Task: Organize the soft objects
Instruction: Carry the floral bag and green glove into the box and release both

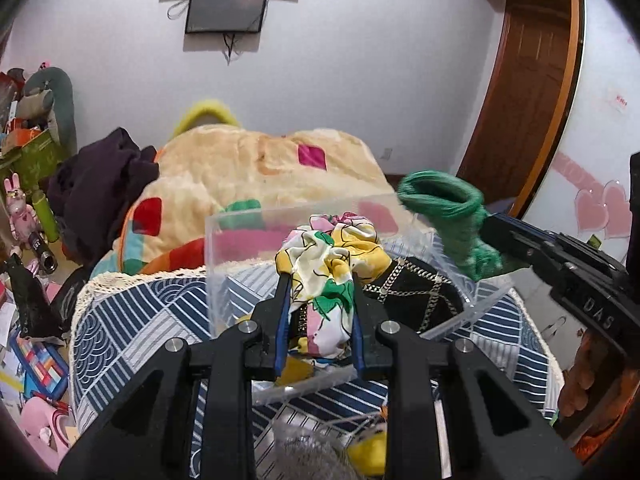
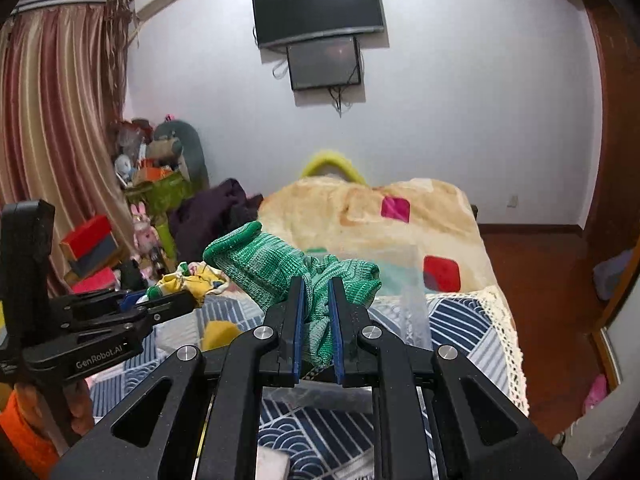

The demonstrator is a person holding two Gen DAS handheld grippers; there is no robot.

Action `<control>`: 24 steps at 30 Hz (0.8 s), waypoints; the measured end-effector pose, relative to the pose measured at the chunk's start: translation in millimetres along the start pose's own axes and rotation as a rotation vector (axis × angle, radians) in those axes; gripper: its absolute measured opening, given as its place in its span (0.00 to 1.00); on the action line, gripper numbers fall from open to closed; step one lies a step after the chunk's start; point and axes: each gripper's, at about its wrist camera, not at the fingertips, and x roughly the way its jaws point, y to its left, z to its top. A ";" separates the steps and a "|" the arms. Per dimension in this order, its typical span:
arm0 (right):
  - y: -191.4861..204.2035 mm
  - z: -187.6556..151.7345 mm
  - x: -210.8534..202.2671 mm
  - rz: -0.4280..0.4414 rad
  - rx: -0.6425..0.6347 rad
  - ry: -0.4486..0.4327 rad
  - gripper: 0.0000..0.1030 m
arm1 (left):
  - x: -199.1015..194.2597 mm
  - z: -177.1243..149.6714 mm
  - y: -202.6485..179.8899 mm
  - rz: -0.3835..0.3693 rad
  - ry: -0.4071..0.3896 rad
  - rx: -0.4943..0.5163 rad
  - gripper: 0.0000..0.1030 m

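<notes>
My left gripper (image 1: 319, 276) is shut on a floral silk scarf (image 1: 332, 264), yellow, white, pink and green, held over a clear plastic box (image 1: 224, 280) on the bed. A black cloth with a chain pattern (image 1: 416, 292) lies inside the box. My right gripper (image 2: 316, 280) is shut on a green knitted glove (image 2: 272, 264) and holds it above the box's right side. In the left wrist view the right gripper (image 1: 496, 236) comes in from the right with the glove (image 1: 452, 216). In the right wrist view the left gripper (image 2: 188, 300) holds the scarf (image 2: 192, 276) at the left.
The box stands on a blue and white patterned bedcover (image 1: 132, 320) with a lace edge. A cream blanket with coloured patches (image 1: 248, 168) and dark clothes (image 1: 100, 184) lie behind. A yellow item (image 1: 368, 452) and mesh lie near the front. Clutter fills the floor at left; a wooden door (image 1: 524, 92) stands at right.
</notes>
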 end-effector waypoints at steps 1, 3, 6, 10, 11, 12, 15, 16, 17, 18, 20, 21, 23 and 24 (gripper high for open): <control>0.7 -1.3 6.1 -0.008 -0.005 0.016 0.10 | 5.1 -1.2 -1.1 -0.002 0.012 0.000 0.24; 1.4 -3.6 19.1 -0.022 -0.016 0.054 0.10 | 19.2 -2.0 -1.3 -0.023 0.050 -0.009 0.24; 0.9 -9.0 32.9 -0.053 -0.048 0.107 0.10 | 37.0 -4.4 -4.9 -0.037 0.096 0.010 0.24; -2.9 -15.7 45.2 -0.065 -0.063 0.174 0.10 | 56.8 -7.6 -9.5 -0.024 0.152 0.029 0.24; -4.7 -16.9 46.8 -0.064 -0.059 0.184 0.10 | 60.4 -8.3 -9.6 -0.025 0.167 0.023 0.24; -7.1 -18.0 47.8 -0.056 -0.053 0.192 0.11 | 63.4 -9.3 -10.1 -0.023 0.179 0.018 0.24; -12.8 -17.7 47.9 -0.029 -0.050 0.209 0.12 | 64.2 -10.6 -9.9 -0.024 0.183 -0.001 0.34; -13.2 -17.4 48.4 -0.024 -0.051 0.213 0.14 | 63.7 -10.4 -9.4 -0.023 0.182 -0.008 0.42; -13.8 -17.7 47.3 -0.025 -0.048 0.208 0.14 | 62.6 -10.6 -9.5 -0.021 0.179 -0.011 0.49; -13.7 -17.9 46.9 -0.021 -0.051 0.212 0.15 | 60.4 -10.9 -9.9 -0.022 0.175 -0.011 0.50; -12.4 -18.0 45.3 -0.017 -0.057 0.217 0.19 | 55.9 -11.6 -12.7 -0.021 0.169 0.005 0.53; -12.5 -17.4 44.4 -0.014 -0.055 0.216 0.23 | 53.5 -11.5 -14.5 -0.018 0.165 0.016 0.54; -14.5 -16.9 41.1 -0.009 -0.047 0.210 0.26 | 46.2 -12.3 -19.8 -0.011 0.154 0.046 0.54; -15.7 -16.7 37.7 -0.004 -0.041 0.207 0.26 | 42.8 -12.2 -21.7 -0.010 0.148 0.057 0.55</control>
